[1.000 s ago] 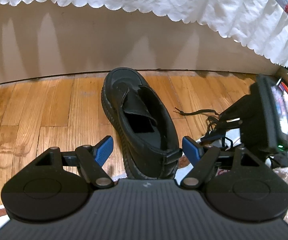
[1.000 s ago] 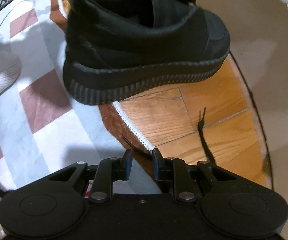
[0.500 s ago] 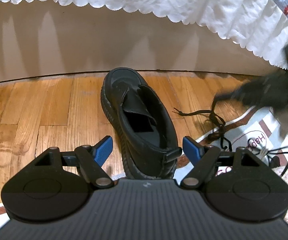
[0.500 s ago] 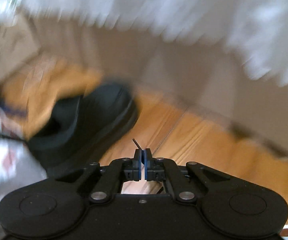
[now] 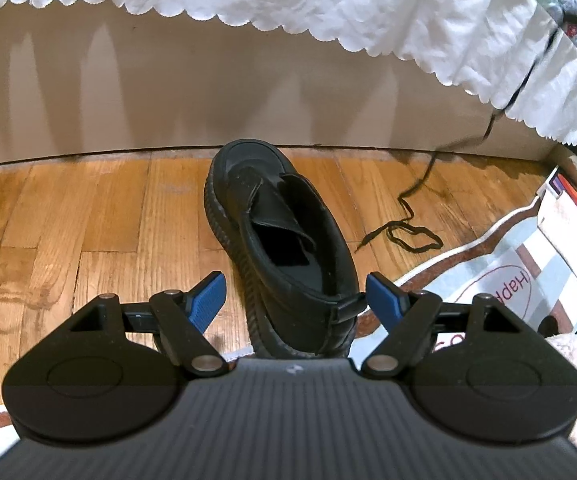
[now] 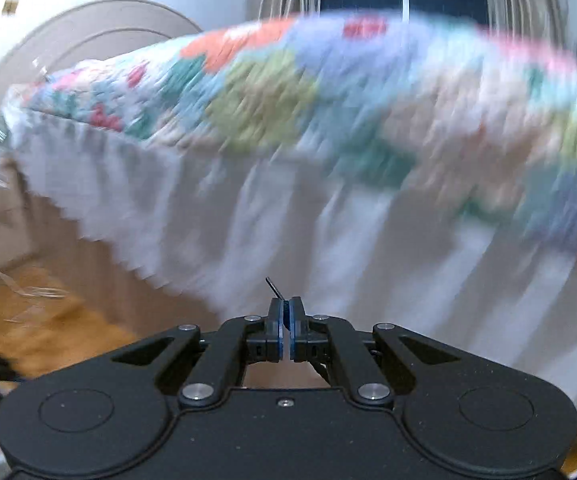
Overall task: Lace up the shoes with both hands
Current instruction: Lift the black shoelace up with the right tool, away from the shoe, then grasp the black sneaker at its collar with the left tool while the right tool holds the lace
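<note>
A black unlaced shoe (image 5: 284,240) stands on the wooden floor, toe pointing away, tongue folded open. My left gripper (image 5: 296,300) is open, its blue pads on either side of the shoe's heel without touching it. A black shoelace (image 5: 408,232) lies looped on the floor right of the shoe and rises up toward the upper right, out of frame. My right gripper (image 6: 286,318) is shut on the shoelace tip (image 6: 273,287), which sticks up between the pads. The right wrist view is blurred and shows no shoe.
A bed with a white scalloped skirt (image 5: 328,4) and a floral quilt (image 6: 308,92) stands behind the shoe. A patterned rug (image 5: 500,272) covers the floor at the right, with boxes and cables (image 5: 568,208) at the far right.
My right gripper has shut on the lace tip and swung upward, from floor level to facing the bed. The lace now stretches up from the floor. My left gripper has not moved.
</note>
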A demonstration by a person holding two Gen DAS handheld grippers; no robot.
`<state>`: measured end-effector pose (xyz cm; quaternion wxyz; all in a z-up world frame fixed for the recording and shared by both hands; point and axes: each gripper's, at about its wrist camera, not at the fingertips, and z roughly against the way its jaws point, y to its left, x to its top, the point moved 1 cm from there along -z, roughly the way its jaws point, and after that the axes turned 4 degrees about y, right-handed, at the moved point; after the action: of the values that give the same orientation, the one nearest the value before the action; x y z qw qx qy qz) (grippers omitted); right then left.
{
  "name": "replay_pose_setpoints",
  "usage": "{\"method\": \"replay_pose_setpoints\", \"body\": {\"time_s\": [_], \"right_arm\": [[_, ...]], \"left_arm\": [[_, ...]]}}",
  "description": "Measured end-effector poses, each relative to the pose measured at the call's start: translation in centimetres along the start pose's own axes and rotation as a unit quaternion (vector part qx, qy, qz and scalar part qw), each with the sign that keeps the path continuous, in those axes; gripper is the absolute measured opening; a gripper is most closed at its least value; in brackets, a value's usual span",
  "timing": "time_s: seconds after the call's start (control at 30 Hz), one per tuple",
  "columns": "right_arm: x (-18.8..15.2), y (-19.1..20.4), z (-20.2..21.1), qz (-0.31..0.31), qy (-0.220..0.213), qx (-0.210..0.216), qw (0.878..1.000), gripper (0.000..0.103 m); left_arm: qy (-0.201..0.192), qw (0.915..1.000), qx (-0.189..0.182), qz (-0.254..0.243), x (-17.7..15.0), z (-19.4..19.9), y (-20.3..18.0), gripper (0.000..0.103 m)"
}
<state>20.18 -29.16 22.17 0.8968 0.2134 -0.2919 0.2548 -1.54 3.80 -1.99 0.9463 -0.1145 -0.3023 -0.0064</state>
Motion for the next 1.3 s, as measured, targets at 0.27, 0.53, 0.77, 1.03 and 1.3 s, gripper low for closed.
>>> {"method": "replay_pose_setpoints", "body": {"time_s": [0.27,0.53,0.77,1.03,1.3], "right_arm": [[-1.5,-2.0,6.7,-0.166,-0.044,0.111,0.979,0.004],[-1.8,2.2,6.7,-0.125,-0.023,0.125,0.984,0.004],[-5.8,9.8,-9.3,-0.034,0.072,0.14,0.987,0.004],[-7.3,14.4,-15.5,-0.008,0.083,0.173,0.981,0.004],[-9.2,16.8,-14.9,0.017,0.069,0.179,0.981,0.004]], "left_arm": [[-0.012,0.9999,-0.01,0.002,0.7,0.6,-0.3,0.077],[-0.015,0.9979,-0.063,0.009,2.0,0.2,-1.6,0.074],[-0.017,0.9947,-0.099,0.02,3.9,1.0,0.0,0.047],[-0.02,0.985,-0.142,0.096,4.2,1.7,5.2,0.043],[-0.009,0.9591,-0.216,0.183,4.0,-0.5,6.7,0.043]]}}
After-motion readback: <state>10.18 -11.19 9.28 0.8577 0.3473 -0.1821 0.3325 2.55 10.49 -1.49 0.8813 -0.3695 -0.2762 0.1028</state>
